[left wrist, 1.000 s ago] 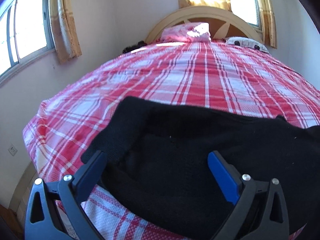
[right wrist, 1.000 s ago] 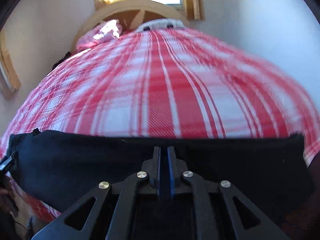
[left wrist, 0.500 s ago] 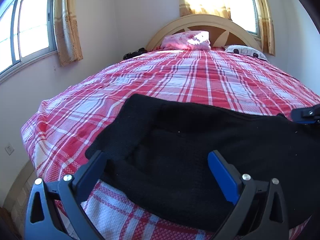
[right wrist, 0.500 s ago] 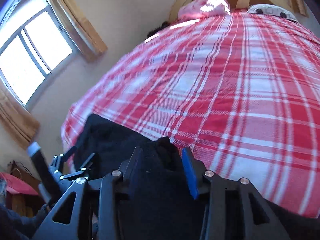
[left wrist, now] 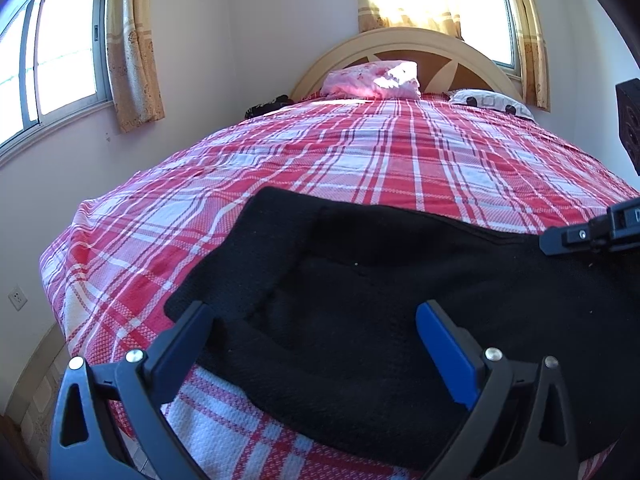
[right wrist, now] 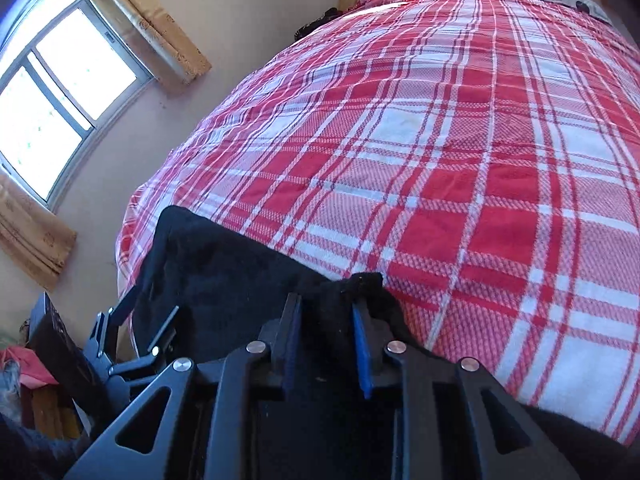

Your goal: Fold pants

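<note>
Black pants (left wrist: 380, 288) lie across the near end of a bed with a red and white plaid cover (left wrist: 360, 160). My left gripper (left wrist: 316, 332) is open, its fingers apart just above the left part of the pants, holding nothing. My right gripper (right wrist: 326, 320) has its jaws partly apart with a bunched fold of the black pants (right wrist: 224, 272) between them, at the pants' far edge. The right gripper shows at the right edge of the left wrist view (left wrist: 592, 232). The left gripper shows at the lower left of the right wrist view (right wrist: 132, 340).
A pink pillow (left wrist: 372, 80) and a white patterned pillow (left wrist: 492, 102) lie by the wooden headboard (left wrist: 400, 44). Windows with yellow curtains (left wrist: 132, 40) are on the left and back walls. A dark speaker box (left wrist: 630, 120) stands at the right. The bed's left edge drops to the floor.
My right gripper swung left along the pants and its jaws parted from shut, now holding a bunched fold. My left gripper stayed open in place.
</note>
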A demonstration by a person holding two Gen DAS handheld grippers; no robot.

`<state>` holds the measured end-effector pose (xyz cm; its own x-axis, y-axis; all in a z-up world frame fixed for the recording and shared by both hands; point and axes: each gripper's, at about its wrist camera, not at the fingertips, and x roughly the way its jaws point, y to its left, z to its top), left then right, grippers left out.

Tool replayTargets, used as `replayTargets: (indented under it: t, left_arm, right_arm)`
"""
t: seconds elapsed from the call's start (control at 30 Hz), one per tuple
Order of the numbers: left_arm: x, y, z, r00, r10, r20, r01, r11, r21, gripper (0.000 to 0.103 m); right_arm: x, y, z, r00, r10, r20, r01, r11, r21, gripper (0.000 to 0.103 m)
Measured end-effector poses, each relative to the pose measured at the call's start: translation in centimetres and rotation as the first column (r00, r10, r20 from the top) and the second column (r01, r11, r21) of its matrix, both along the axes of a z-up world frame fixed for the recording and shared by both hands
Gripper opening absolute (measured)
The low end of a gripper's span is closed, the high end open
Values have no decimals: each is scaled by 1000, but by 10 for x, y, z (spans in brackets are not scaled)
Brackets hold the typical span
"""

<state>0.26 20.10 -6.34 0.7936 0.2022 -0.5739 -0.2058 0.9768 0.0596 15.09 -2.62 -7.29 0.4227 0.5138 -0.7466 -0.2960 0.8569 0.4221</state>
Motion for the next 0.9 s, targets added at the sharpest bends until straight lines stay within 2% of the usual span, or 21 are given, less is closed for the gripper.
replayTargets:
  t: [0.03,0.07,0.17,0.27,0.37,0.43,0.5,0.53,0.6,0.63,0.67,0.73,0.8,0.87,0.9]
  left_arm:
    - [0,0,0,1000,0,0,0,1000,1,103]
    - [0,0,0,1000,0,0,0,1000,2,103]
    - [0,0,0,1000,1,0,-1,1000,4,103]
    - [2,-2,0,1000,6,-7,-6,1000,11,103]
    - [3,-2,0,1000,4,-12,-4,1000,18,103]
    - [4,1,3,1000,-6,-29,6,1000,-1,103]
    - [5,4,8,999,-18,-45,17,999,-27,103]
    - [5,5,11,999,-22,-48,20,999,-34,103]
    - [2,4,18,999,-25,-27,24,999,-38,103]
    - [3,2,19,999,-31,-23,30,999,-33,103]
    - [5,-1,19,999,-38,-26,38,999,-25,103]
    - [14,-7,15,998,-36,-59,37,999,12,103]
    - [22,-5,8,995,-7,-101,10,1000,26,103]
    - [23,4,9,995,7,-104,-12,999,-39,103]
    - [24,5,9,994,13,-110,-17,999,-39,103]
  right_arm:
    - [2,0,1,1000,-5,7,5,1000,7,23]
    - [4,-1,1,1000,-16,9,16,1000,19,15]
    - [10,-8,4,998,-51,21,49,997,66,9]
    - [16,-7,4,994,-91,67,90,996,26,8]
    - [21,2,-6,993,-83,84,85,996,-29,9]
    - [16,-2,4,989,-93,114,94,996,-4,9]
    - [-3,-13,22,977,-126,172,117,991,59,9]
    - [-13,-18,30,970,-135,202,121,990,76,11]
    - [-42,-33,52,936,-182,301,165,983,83,15]
    - [-55,-45,61,918,-214,333,185,976,117,25]
    - [-67,-59,68,902,-251,351,197,963,183,47]
    - [-82,-81,76,877,-323,357,244,937,250,71]
    - [-95,-98,82,857,-354,374,277,929,245,71]
    - [-107,-111,84,832,-390,396,342,921,188,71]
    - [-113,-115,83,821,-402,405,370,915,158,71]
